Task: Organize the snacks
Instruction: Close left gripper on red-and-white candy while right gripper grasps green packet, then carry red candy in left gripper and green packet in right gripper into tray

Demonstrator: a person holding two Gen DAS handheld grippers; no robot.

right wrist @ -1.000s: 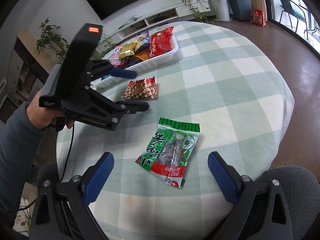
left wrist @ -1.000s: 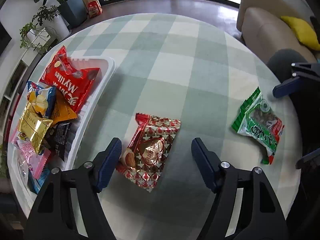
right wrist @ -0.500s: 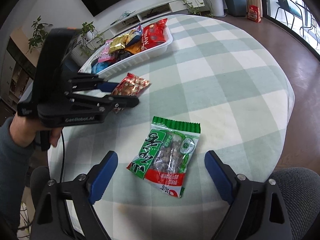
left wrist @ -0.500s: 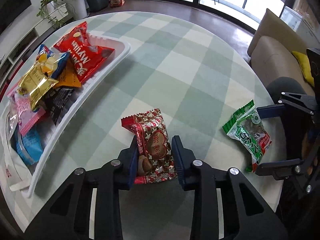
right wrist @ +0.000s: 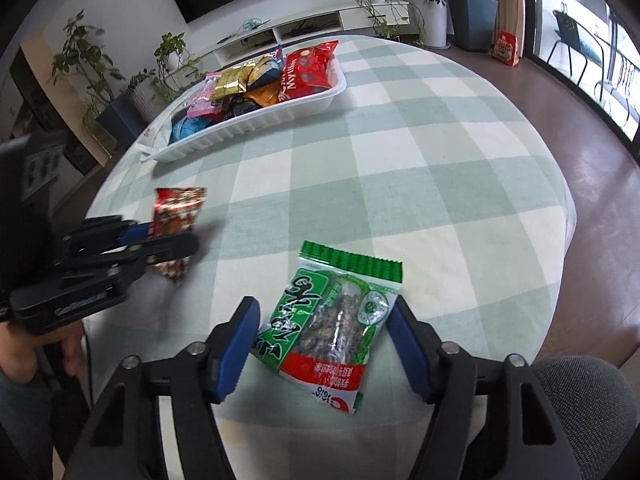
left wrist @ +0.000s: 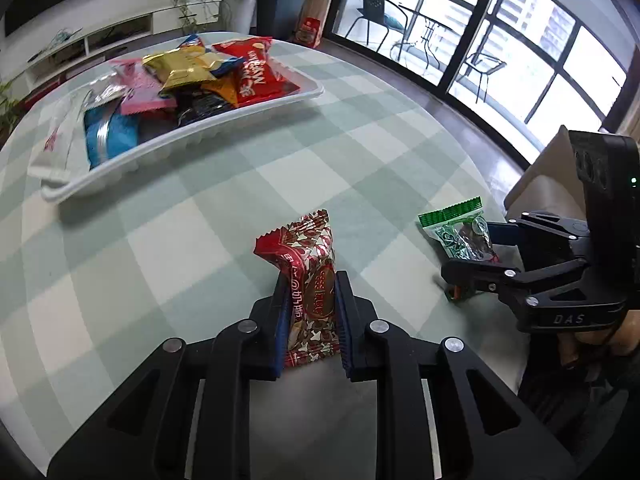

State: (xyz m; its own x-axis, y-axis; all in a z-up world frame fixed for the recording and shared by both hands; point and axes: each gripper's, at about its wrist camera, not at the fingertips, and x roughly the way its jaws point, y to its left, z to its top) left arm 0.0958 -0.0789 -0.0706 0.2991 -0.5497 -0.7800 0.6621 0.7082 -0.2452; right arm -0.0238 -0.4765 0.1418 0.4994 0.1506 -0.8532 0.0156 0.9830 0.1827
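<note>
My left gripper [left wrist: 310,300] is shut on a red star-patterned snack packet [left wrist: 308,264] and holds it tilted up off the checked tablecloth; it also shows in the right wrist view [right wrist: 176,220]. My right gripper [right wrist: 324,332] is open, its blue pads either side of a green snack packet [right wrist: 336,320] lying flat on the table. That packet and the right gripper [left wrist: 480,256] show at the right of the left wrist view. A white tray [left wrist: 192,136] with several snack packets stands at the table's far left.
The round table's edge [right wrist: 560,216] drops to the brown floor on the right. A grey chair [right wrist: 592,396] is near my right gripper. Potted plants and a TV shelf stand beyond the tray.
My left gripper closed on the red packet and lifted it off the table. My right gripper moved in and lower, so its pads now flank the green packet.
</note>
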